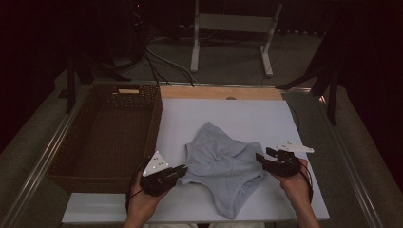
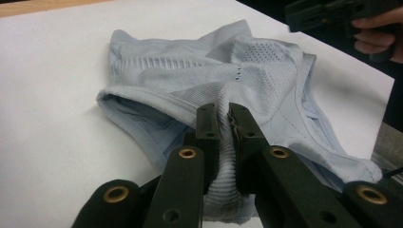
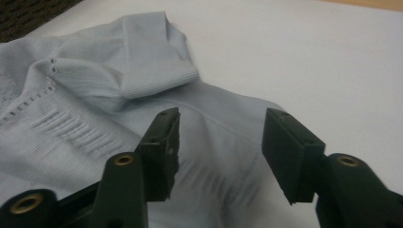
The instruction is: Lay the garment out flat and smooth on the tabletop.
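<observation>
Lying crumpled on the white board [image 1: 266,118] beside the basket [image 1: 66,164], garment [image 1: 223,164] pinched at one edge by left gripper [image 1: 182,169], right gripper [image 1: 260,157] parted over opposite edge, gripping nothing; second grasp and basket transfer judged outstanding.

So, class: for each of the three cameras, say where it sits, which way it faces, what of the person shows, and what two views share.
High view: above the person's side, facing forward and down on the white table; both forearms, left gripper, right gripper.
Left gripper view: rides the left gripper, looking along jaws clamped on the light blue garment; the other hand's fingers appear top right.
Right gripper view: rides the right gripper, jaws apart over the garment.
Shared: both gripper views show the garment on the table.
</observation>
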{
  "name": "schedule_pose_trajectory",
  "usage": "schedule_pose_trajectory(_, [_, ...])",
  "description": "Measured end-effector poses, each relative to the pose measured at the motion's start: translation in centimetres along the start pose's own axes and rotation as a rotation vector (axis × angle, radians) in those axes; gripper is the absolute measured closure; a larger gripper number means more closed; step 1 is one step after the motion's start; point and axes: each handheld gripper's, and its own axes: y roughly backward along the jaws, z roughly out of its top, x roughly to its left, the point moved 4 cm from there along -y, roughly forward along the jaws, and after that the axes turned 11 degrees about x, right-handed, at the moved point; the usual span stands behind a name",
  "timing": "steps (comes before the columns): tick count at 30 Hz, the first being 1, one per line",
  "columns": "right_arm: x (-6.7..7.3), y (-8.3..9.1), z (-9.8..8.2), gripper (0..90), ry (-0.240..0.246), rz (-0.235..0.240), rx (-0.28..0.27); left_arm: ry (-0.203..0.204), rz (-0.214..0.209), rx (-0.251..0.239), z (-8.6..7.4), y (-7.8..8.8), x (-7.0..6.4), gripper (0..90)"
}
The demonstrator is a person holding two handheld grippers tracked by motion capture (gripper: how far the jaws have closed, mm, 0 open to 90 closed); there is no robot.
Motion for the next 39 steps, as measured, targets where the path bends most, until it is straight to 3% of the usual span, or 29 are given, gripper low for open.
schedule_pose_trajectory(4, [0.6, -1.0, 0.3, 56.8, 0.006, 0.025, 0.020, -0.001, -0.002, 0.003, -0.1, 0.0, 0.0, 85.8])
schedule_pose_trajectory(12, [1.1, -2.7, 0.5, 64.1, -0.004, 0.054, 0.075, -0.007, -0.005, -0.001, -0.4, 0.5, -0.2, 85.8])
schedule_pose_trajectory(14, [1.3, -3.0, 0.4, 69.1, 0.000, 0.057, 0.097, -0.007, -0.007, -0.003, -0.4, 0.6, -0.3, 85.8])
schedule_pose_trajectory(18, [1.6, -3.1, 0.3, 88.2, 0.011, 0.062, 0.121, -0.005, -0.009, -0.012, -0.6, 1.2, -0.3, 85.8])
schedule_pose_trajectory(26, [1.7, -1.9, 0.1, 89.6, 0.017, 0.045, 0.097, -0.006, -0.023, 0.002, -1.3, 1.5, -0.7, 85.7])
schedule_pose_trajectory(33, [0.5, 0.6, -0.9, 89.7, -0.010, 0.004, 0.050, -0.009, -0.051, 0.020, -1.6, 1.3, -1.4, 85.3])
schedule_pose_trajectory(37, [-0.1, 1.4, -1.6, 89.6, -0.020, -0.018, 0.043, -0.014, -0.075, 0.024, -1.6, 1.0, -1.7, 77.1])
schedule_pose_trajectory(39, [-0.5, 1.6, -2.0, 89.6, -0.031, -0.022, 0.041, -0.017, -0.083, 0.013, -1.4, 0.9, -1.9, 68.1])
